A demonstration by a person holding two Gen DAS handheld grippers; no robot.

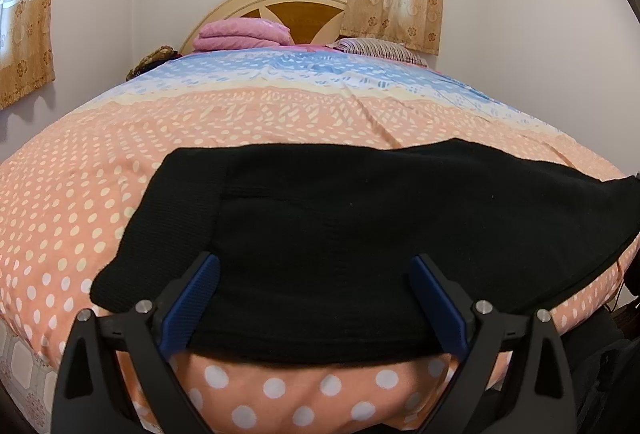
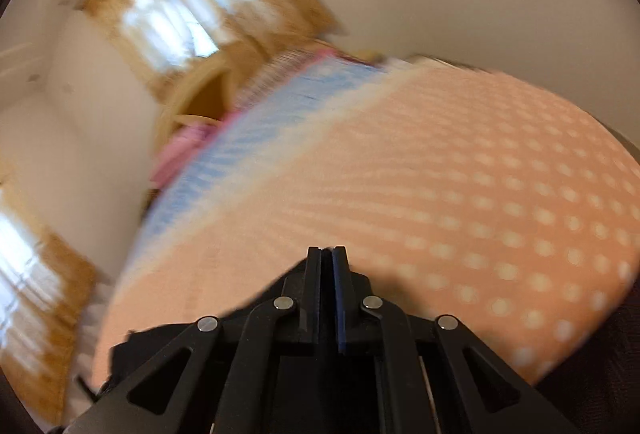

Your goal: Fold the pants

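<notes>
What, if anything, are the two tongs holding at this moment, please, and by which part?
The left tongs stand open over the black pants, gripping nothing. The right tongs are shut; whether they pinch the black cloth cannot be told.

Each hand-held gripper (image 1: 314,302) is black, with blue ribbed pads (image 1: 192,308) and silver screws (image 2: 283,302).

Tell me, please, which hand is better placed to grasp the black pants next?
Probably the left: its tongs stand open, straddling the near edge of the black pants on the bed. The right tongs are shut over the sheet, with only dark cloth behind them.
</notes>
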